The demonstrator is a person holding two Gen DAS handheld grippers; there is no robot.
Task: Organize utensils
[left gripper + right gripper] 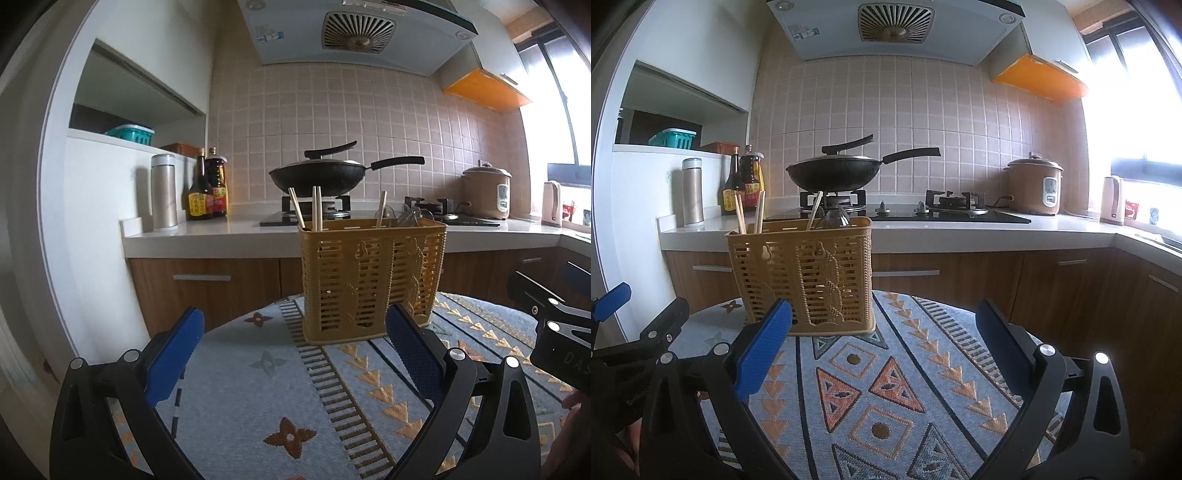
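Your left tool (291, 354): blue pads apart, nothing between them, held over the patterned cloth (258, 398) on the bench. Your right tool (882, 350): pads likewise spread wide and empty.

Utensil basket (369, 277): tan slotted plastic, upright near the far edge of the bench, just beyond both tools, touching neither. Chopsticks (316, 208): wooden, standing in the basket's left compartment, one more leaning further right. Clear-handled utensils (410, 218): in the right end.

Behind: counter (207, 232), black wok (321, 177) on stove, rice cooker (487, 192).
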